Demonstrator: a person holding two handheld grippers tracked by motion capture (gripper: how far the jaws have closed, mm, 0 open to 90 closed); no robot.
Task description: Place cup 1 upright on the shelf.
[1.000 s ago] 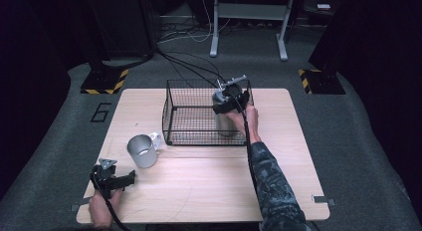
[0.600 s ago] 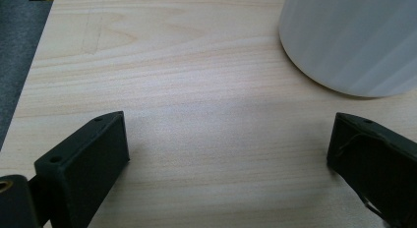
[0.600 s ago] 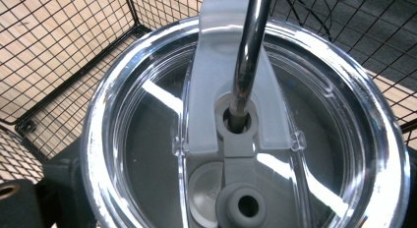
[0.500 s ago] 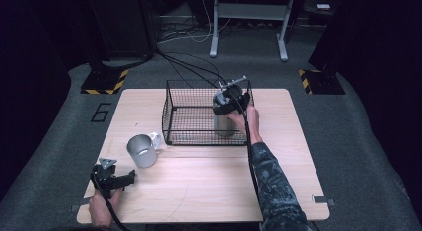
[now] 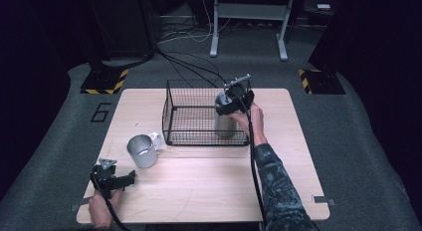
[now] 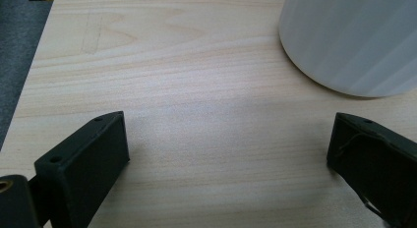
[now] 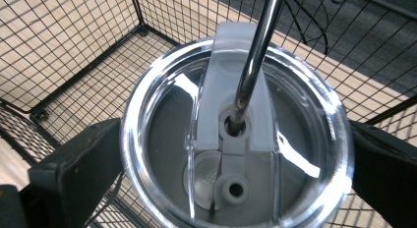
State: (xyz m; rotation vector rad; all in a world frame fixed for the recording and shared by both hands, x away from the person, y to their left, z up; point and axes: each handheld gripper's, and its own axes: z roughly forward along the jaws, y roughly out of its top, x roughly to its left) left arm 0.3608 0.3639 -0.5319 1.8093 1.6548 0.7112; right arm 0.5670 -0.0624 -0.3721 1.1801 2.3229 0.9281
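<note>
Near the front left corner of the surface, the left hand-held gripper rests with its jaws wide apart and nothing between them. Just past it stands a metal mug. Farther back, toward the back edge, sits a wire basket. Inside its right end stands a tumbler with a clear lid and a metal straw. The right hand-held gripper is clamped on the tumbler at its lid.
</note>
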